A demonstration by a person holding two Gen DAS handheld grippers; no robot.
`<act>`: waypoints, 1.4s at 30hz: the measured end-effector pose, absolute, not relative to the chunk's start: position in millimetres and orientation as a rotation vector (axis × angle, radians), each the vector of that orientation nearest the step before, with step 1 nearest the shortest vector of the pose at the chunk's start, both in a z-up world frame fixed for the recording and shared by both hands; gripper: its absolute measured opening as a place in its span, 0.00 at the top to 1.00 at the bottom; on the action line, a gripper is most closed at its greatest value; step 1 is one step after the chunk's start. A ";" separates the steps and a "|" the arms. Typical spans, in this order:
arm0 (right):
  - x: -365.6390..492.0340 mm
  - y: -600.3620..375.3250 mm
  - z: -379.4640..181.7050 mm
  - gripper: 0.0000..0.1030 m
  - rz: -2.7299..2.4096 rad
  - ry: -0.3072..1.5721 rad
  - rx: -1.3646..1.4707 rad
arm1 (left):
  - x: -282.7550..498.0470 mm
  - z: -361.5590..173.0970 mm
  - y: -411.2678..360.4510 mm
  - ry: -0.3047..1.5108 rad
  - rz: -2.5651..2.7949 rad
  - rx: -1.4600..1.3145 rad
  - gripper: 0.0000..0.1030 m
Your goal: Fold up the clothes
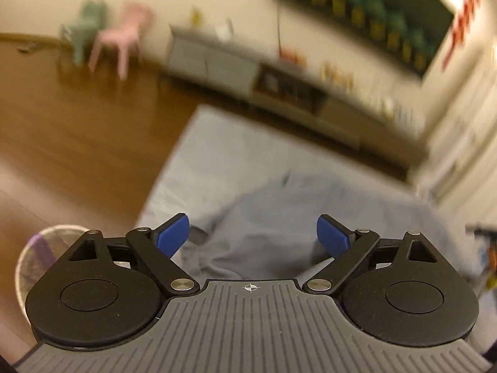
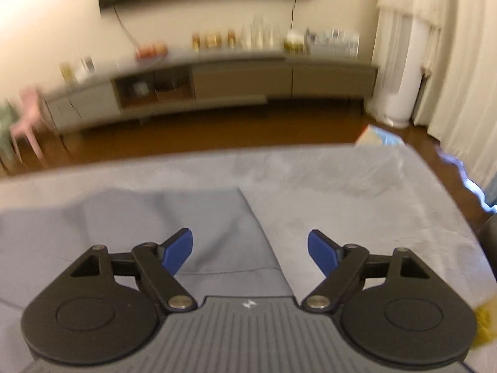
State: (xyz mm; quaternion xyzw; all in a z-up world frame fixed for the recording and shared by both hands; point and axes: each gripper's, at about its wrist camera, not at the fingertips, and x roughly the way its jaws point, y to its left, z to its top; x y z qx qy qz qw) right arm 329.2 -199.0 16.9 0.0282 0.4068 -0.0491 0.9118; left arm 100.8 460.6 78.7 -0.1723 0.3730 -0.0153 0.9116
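Garment (image 1: 264,227), blue-grey, is seen lying rumpled on a grey-covered surface (image 1: 211,155), near and between the fingers of the left gripper (image 1: 252,236). In the right wrist view the garment (image 2: 149,227) is laid flatter, with 1 straight edge running from far to near and a stitched hem line close to the right gripper (image 2: 250,252). Both grippers are spread wide, blue pads (image 2: 178,253) well apart, nothing held. Fabric is judged soft, light and limp, likely to sag and drag once lifted; no stiffness is expected. Weave looks matte and smooth, not slippery. Hold is best taken at a hem or corner, 1 per gripper, so the panel stays taut. Cover beneath looks slightly textured and similar in colour, so edges are easily missed. Both views are motion-blurred; garment type cannot be told.
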 end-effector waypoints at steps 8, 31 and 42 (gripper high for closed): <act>356.9 -189.5 -59.6 0.57 -0.073 0.972 0.040 | 194.1 1.4 385.3 1.042 -0.182 -0.076 0.69; 176.1 -251.1 -39.2 0.50 -0.393 0.729 -0.057 | 9.5 85.8 299.1 0.682 -0.197 -0.071 0.39; 173.4 3.8 49.7 0.21 0.338 0.557 -0.248 | 55.0 -9.9 399.3 0.855 -0.267 -0.491 0.57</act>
